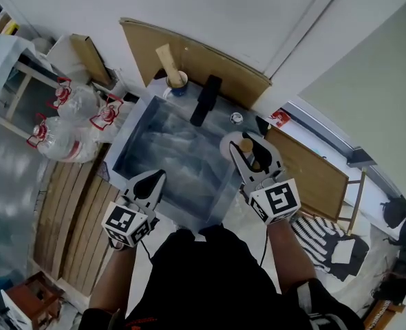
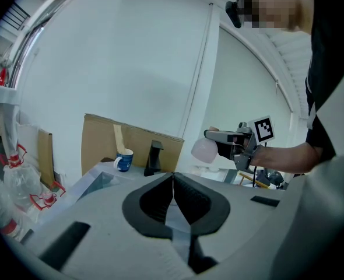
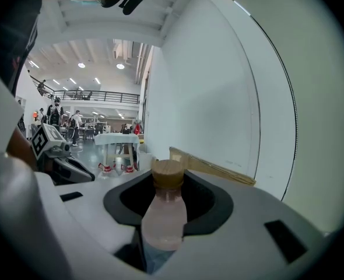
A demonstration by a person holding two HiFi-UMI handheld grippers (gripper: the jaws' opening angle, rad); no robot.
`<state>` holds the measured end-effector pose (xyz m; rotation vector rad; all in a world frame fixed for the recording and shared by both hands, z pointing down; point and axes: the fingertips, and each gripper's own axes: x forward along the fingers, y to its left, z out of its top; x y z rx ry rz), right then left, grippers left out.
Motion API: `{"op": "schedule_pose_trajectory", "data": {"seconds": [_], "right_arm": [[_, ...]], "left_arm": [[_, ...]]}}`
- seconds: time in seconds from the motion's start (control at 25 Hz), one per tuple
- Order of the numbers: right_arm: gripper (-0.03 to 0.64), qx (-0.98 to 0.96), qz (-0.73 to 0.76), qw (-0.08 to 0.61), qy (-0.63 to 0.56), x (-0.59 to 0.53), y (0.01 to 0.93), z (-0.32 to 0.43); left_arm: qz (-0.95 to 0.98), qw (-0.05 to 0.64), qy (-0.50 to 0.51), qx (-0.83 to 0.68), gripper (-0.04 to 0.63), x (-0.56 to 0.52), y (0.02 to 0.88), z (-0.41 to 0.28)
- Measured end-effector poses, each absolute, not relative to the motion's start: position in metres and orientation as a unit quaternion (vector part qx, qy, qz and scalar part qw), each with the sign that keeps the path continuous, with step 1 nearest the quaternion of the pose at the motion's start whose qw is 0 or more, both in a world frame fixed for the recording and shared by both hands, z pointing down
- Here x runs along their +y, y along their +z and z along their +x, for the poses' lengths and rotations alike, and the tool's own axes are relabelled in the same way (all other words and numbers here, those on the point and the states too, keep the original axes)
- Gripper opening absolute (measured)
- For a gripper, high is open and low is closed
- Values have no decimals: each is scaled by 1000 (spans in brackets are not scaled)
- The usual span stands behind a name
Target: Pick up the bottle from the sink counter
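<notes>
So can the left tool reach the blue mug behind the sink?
Probably yes: only the open sink lies between the left tool and the mug, with the faucet off to one side. Its jaws are shut and empty, so they'd need opening first.

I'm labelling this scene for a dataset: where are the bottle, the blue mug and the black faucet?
bottle (image 3: 164,217), right gripper view, on its pale body below the cap.
blue mug (image 2: 124,161), left gripper view, on its side wall.
black faucet (image 1: 205,100), head view, middle of its spout.
</notes>
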<state>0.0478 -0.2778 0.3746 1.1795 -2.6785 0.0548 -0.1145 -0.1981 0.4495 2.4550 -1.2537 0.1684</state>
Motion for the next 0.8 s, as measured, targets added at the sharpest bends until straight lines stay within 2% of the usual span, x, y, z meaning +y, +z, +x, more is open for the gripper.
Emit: {"op": "schedule_pose_trajectory", "data": {"seconds": [0.8], "right_arm": [[137, -913, 395, 99, 24, -245, 358, 35]], "left_arm": [[873, 170, 54, -455, 20, -197, 438, -143]]}}
